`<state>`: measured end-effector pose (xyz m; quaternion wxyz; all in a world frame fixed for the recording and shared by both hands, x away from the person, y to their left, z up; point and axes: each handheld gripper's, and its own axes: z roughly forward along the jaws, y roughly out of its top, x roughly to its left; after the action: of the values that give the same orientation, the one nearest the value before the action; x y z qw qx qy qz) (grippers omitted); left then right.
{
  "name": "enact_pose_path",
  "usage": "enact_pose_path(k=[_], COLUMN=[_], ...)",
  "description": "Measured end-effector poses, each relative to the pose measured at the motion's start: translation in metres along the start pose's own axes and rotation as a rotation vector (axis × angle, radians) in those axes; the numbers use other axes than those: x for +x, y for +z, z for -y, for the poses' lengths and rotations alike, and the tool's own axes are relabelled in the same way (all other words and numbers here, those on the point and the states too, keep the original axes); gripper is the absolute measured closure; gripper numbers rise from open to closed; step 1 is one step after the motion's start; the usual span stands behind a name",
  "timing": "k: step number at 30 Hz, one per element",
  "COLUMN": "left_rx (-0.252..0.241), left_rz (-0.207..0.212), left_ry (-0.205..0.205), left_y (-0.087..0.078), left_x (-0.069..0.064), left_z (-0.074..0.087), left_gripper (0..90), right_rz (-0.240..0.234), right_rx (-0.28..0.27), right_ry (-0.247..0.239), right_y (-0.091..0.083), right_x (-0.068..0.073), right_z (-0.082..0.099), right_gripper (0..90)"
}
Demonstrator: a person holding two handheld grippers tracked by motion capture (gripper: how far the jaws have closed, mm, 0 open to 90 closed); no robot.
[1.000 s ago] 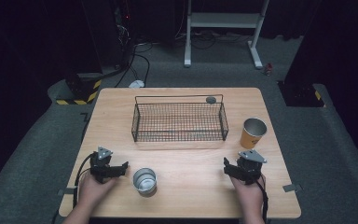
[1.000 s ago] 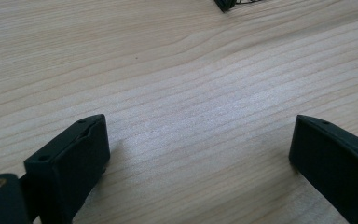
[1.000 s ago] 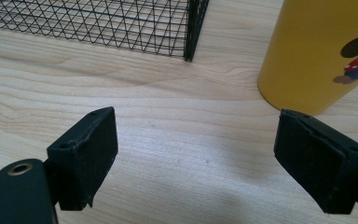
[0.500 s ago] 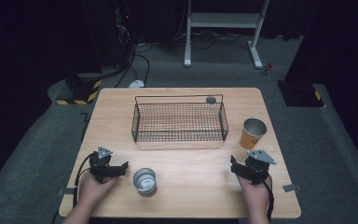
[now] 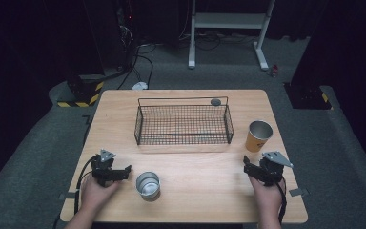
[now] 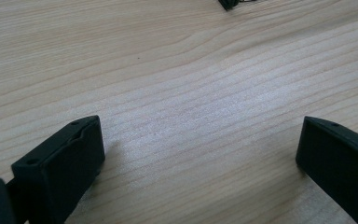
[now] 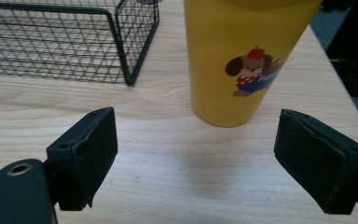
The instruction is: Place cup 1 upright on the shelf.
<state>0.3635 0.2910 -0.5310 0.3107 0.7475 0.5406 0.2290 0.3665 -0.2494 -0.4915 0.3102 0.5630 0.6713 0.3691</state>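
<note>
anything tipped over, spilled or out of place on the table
Nothing stands out. The yellow cup and the metal cup both stand upright on the wooden table, with no spill near them. The wire basket sits square. A small dark round thing lies behind it.

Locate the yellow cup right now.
High view: yellow cup stands upright at the table's right side, just right of the wire basket, ahead of the right hand-held gripper.

A black wire basket (image 5: 183, 125) is sitting on the wooden table (image 5: 200, 195), ahead and left of the right claw (image 5: 248, 168), well ahead and right of the left claw (image 5: 127, 171) (a small dark round thing (image 5: 215, 101) is resting at its far corner). Beyond both claws, a white frame (image 5: 228, 21) is standing on the floor.
</note>
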Motion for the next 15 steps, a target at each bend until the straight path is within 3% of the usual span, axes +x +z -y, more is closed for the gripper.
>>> enact_pose_path(k=[15], left_rx=[0.002], left_rz=[-0.003], left_ry=[-0.002], left_y=[0.0], left_x=[0.0], left_z=[0.0], left_gripper=[1.0], right_rz=[0.028], right_rx=[-0.038], right_ry=[0.008], right_y=[0.017], right_x=[-0.015], right_z=[-0.019], right_gripper=[12.9])
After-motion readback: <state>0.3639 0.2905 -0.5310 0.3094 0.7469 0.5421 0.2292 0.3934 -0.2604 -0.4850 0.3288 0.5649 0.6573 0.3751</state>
